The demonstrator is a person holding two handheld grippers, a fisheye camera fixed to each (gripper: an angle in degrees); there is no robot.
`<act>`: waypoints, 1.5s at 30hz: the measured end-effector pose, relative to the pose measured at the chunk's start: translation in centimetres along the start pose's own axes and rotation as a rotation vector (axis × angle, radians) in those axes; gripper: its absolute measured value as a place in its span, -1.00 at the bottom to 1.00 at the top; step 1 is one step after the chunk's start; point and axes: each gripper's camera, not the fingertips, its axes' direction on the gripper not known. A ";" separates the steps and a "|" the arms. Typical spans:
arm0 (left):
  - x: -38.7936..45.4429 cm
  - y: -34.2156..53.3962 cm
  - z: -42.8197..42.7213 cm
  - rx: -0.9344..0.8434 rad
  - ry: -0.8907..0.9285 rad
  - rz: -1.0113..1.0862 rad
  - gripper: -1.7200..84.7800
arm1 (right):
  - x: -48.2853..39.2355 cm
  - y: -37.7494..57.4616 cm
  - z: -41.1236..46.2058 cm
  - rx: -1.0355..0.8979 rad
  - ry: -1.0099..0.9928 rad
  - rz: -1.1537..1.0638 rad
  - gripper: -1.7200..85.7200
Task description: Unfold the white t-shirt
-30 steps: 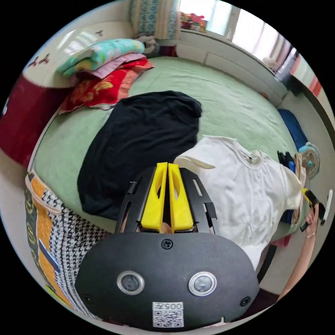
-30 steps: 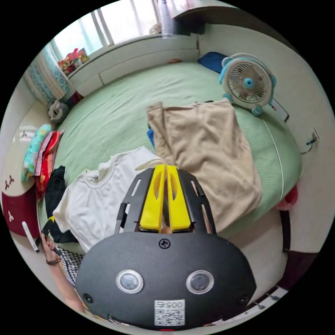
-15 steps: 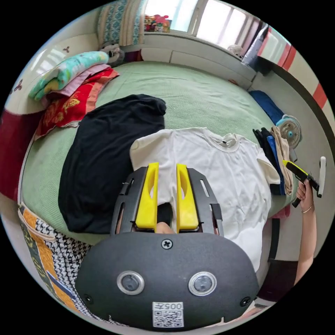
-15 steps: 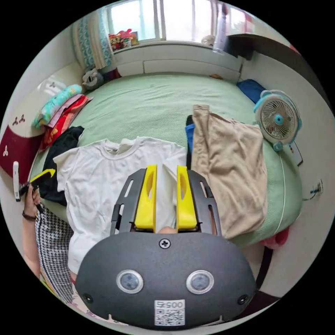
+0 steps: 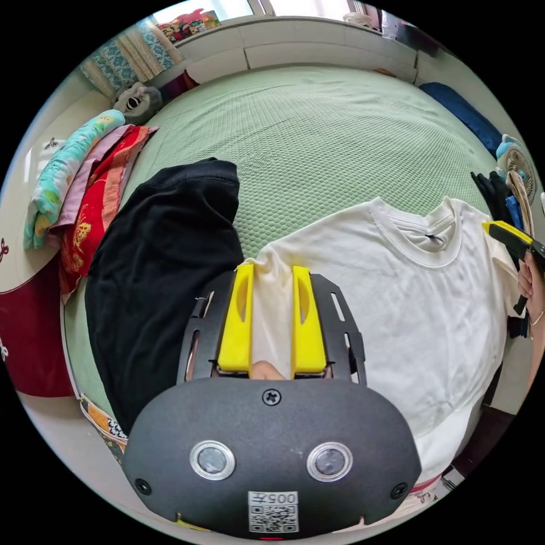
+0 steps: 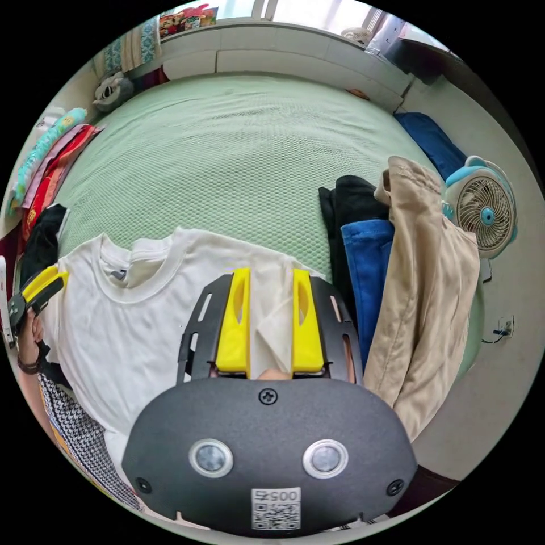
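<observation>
The white t-shirt (image 5: 409,295) lies flat and face up on the green bed (image 5: 318,130), its collar toward the far side. My left gripper (image 5: 272,272) stands open, with the shirt's sleeve lying loose between its yellow jaws. In the right gripper view the same t-shirt (image 6: 130,318) spreads to the left, and my right gripper (image 6: 271,278) is open over its other sleeve. A hand holds the right gripper (image 5: 508,234) at the left gripper view's right edge. The left gripper (image 6: 38,285) appears at the right gripper view's left edge.
A black garment (image 5: 164,255) lies left of the shirt, beside folded blankets (image 5: 74,187). To the right lie black (image 6: 349,204), blue (image 6: 363,267) and beige (image 6: 431,272) clothes, and a small fan (image 6: 482,210). The bed's far half is bare green mesh.
Both grippers were shut a second ago and have opened. Both have come down closer to the shirt, each now with a sleeve between its jaws.
</observation>
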 end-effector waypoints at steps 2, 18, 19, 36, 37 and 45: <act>0.4 0.2 0.1 0.010 -0.002 0.012 -0.75 | -0.1 0.0 0.0 0.034 -0.020 0.007 -0.77; 0.7 -5.0 0.2 -0.013 -0.124 0.012 -0.85 | -3.8 -8.9 -2.3 0.025 -0.045 0.071 -0.95; 0.8 -4.6 -0.1 0.006 -0.122 0.018 -0.83 | -3.6 -8.8 -2.3 0.026 -0.039 0.079 -0.93; -3.8 3.8 -7.2 0.138 -0.023 -0.042 -0.76 | -7.2 1.1 -6.0 0.168 0.045 -0.181 -0.76; -4.2 4.4 -7.1 0.124 -0.014 -0.042 -0.76 | -7.5 1.0 -5.6 0.169 0.114 -0.149 -0.81; -6.7 8.1 -6.2 0.073 0.067 -0.044 -0.74 | -0.8 0.4 -9.9 0.248 0.218 0.140 -0.99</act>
